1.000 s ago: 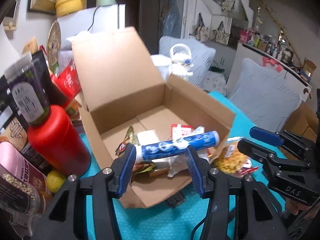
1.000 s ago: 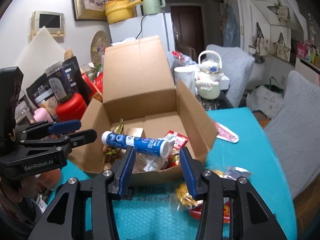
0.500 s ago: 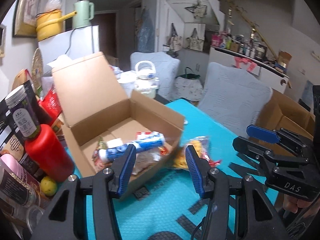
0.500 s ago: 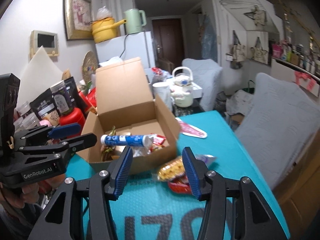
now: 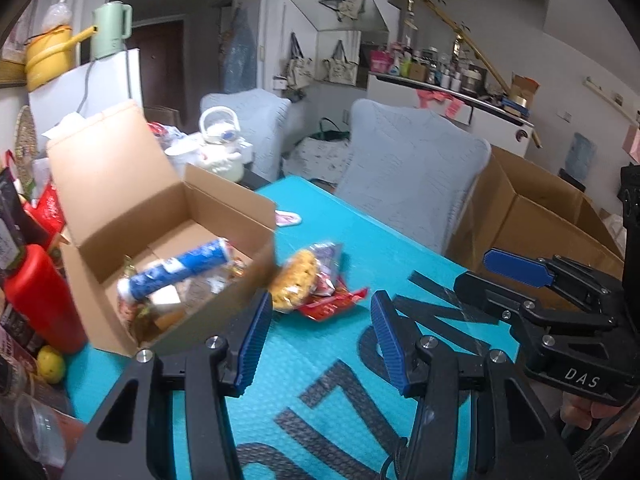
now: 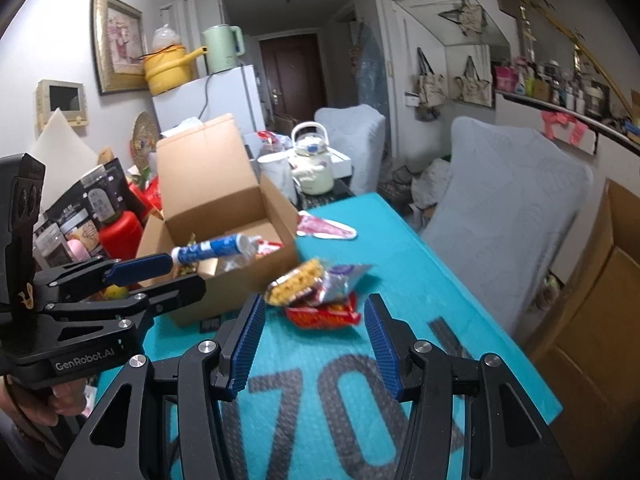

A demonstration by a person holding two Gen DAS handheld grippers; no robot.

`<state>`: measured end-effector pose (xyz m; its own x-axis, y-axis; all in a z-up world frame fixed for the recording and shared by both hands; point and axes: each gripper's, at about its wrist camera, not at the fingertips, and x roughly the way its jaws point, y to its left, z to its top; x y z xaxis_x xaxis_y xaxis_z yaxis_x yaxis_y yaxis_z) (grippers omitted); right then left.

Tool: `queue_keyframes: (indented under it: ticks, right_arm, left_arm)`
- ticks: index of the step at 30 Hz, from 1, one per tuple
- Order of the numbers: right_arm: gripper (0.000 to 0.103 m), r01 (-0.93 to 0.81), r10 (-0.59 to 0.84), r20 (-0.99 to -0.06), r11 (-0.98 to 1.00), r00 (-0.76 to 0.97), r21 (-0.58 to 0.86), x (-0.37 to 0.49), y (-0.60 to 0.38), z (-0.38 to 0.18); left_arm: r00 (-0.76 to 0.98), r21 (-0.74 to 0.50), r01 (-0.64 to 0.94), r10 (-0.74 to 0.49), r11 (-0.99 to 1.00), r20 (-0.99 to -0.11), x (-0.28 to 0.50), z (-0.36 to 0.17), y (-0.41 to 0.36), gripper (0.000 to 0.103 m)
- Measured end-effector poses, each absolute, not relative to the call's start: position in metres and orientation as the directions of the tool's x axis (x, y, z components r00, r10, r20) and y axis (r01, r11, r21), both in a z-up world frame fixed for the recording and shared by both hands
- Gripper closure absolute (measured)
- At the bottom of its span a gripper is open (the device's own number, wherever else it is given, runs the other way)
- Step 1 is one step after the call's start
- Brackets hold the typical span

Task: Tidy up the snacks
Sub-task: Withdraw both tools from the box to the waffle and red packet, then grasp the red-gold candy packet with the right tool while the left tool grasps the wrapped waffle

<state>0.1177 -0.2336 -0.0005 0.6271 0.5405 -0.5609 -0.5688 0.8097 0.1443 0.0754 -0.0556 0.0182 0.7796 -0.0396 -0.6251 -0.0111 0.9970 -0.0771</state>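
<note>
An open cardboard box point(image 5: 120, 184) point(image 6: 208, 184) stands on the teal table, filled with snack packets. A blue and white tube point(image 5: 180, 270) point(image 6: 212, 248) lies across the top of them. Outside the box, a yellow snack packet point(image 5: 298, 280) point(image 6: 296, 286) rests on a red packet point(image 5: 332, 304) point(image 6: 324, 316), with a silvery packet point(image 6: 344, 276) beside them. My left gripper point(image 5: 320, 312) point(image 6: 182, 274) hovers open and empty, just short of the box corner. My right gripper point(image 6: 316, 312) point(image 5: 472, 270) is open too, empty, a little short of the loose packets.
A red bottle point(image 5: 40, 296), a lemon point(image 5: 50, 364) and dark jars crowd the table's left side. A white teapot point(image 5: 220, 148) stands behind the box, and a pink packet point(image 6: 324, 228) lies to its right. A grey chair point(image 5: 408, 184) and a large carton point(image 5: 540, 220) flank the right edge.
Both grippers have drawn back from the box and swung right. The blue tube, earlier between the fingers, now lies in the box. The loose packets have come into view ahead.
</note>
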Motion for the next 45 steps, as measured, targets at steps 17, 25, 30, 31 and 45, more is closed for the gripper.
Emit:
queue_keyframes:
  ticks: [17, 25, 30, 31, 45]
  right_arm:
    - [0.045, -0.525, 0.516, -0.649, 0.826, 0.559, 0.204, 0.141, -0.244, -0.057]
    - [0.029, -0.545, 0.532, -0.674, 0.808, 0.513, 0.223, 0.165, -0.223, -0.082]
    - [0.011, -0.565, 0.532, -0.686, 0.798, 0.496, 0.21, 0.181, -0.2, -0.096]
    - [0.01, -0.569, 0.536, -0.687, 0.794, 0.491, 0.213, 0.184, -0.196, -0.099]
    - [0.0, -0.581, 0.465, -0.757, 0.802, 0.459, 0.14, 0.226, -0.138, -0.134]
  left_arm:
    - [0.681, -0.13, 0.027, -0.113, 0.991, -0.723, 0.103, -0.04, -0.063, 0.052]
    - [0.662, -0.132, -0.021, -0.085, 0.991, -0.745, 0.115, -0.059, -0.042, 0.052]
    - [0.668, -0.142, -0.054, -0.069, 0.988, -0.741, 0.12, -0.064, -0.027, 0.052]
    - [0.667, -0.135, -0.07, -0.054, 0.988, -0.743, 0.121, -0.065, -0.023, 0.052]
    - [0.673, -0.177, -0.146, -0.033, 0.973, -0.739, 0.129, -0.073, 0.02, 0.052]
